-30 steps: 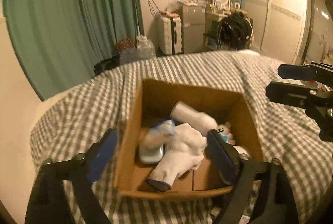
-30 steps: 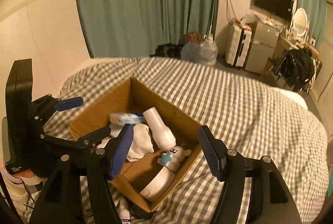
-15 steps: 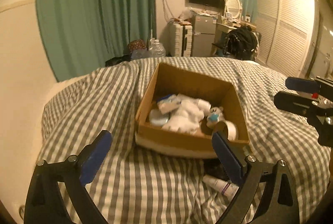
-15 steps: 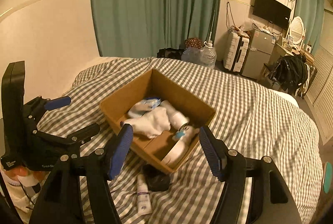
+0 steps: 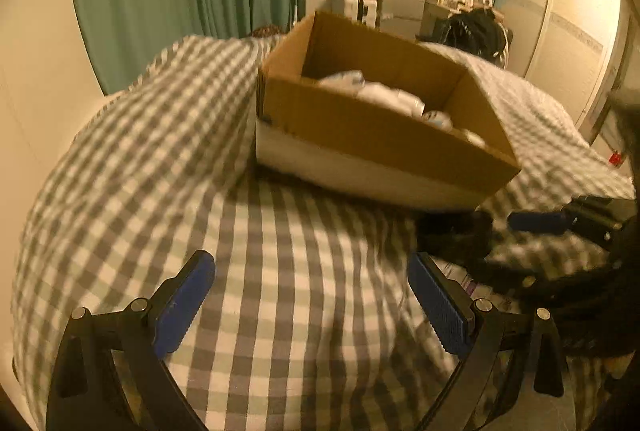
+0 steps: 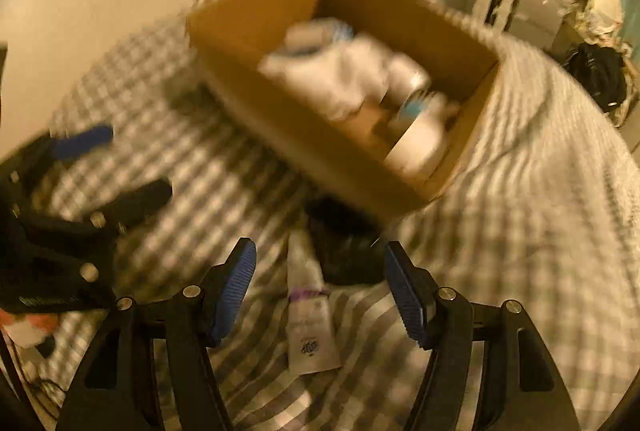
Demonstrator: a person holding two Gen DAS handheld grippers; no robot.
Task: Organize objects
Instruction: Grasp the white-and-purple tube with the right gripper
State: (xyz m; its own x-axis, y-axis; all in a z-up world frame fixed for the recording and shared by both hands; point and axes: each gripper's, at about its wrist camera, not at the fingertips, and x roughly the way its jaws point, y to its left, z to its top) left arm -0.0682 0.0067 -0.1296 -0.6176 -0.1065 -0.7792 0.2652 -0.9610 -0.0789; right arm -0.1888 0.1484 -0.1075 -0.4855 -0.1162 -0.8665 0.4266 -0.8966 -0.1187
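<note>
Both grippers have been brought down low toward the bed since half a second ago, so the box is now seen side-on and the loose items lie close in front.

Two grippers are seen: the left gripper (image 5: 310,289) is held with its jaws wide apart over bare checked bedspread (image 5: 280,271), and the right gripper (image 6: 320,283) is likewise spread, nothing clamped. Just ahead of the right gripper, one white tube (image 6: 310,315) is laid on the bedspread, touching one dark object (image 6: 344,247) too blurred to identify. Beyond these, one cardboard box (image 5: 384,135) is set on the bed; white cloth items (image 6: 344,79) and a white bottle (image 6: 420,143) are held in it, though motion blur prevents an exact count.
</note>
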